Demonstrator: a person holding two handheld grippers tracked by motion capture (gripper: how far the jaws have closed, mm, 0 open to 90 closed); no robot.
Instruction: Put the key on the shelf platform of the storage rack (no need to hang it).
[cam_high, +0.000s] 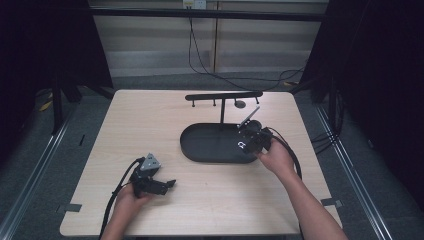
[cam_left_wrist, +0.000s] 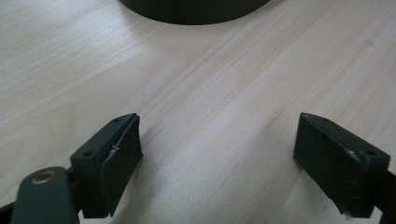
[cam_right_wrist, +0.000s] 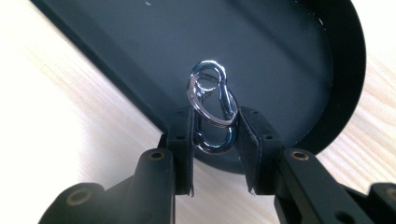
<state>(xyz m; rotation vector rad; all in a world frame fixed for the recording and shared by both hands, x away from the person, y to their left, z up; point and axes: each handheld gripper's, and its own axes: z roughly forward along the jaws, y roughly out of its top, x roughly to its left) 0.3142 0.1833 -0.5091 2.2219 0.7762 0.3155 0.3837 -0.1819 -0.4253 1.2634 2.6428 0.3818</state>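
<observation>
A black oval tray (cam_high: 200, 147) lies at the middle right of the wooden table, and a T-shaped rack (cam_high: 223, 96) with small pegs rises from its far side. My right gripper (cam_high: 242, 145) hovers over the tray's right end, shut on a shiny silver carabiner clip (cam_right_wrist: 211, 106) pinched between its pads above the dark tray floor (cam_right_wrist: 261, 51). My left gripper (cam_high: 170, 184) rests low near the table's front left, held by a hand. Its jaws stand wide apart over bare wood (cam_left_wrist: 219, 140) with nothing between them.
The tray's rim (cam_left_wrist: 196, 14) lies ahead of the left gripper. Cables trail from both grippers toward the person. Dark curtains flank the table, and cables run across the floor behind it.
</observation>
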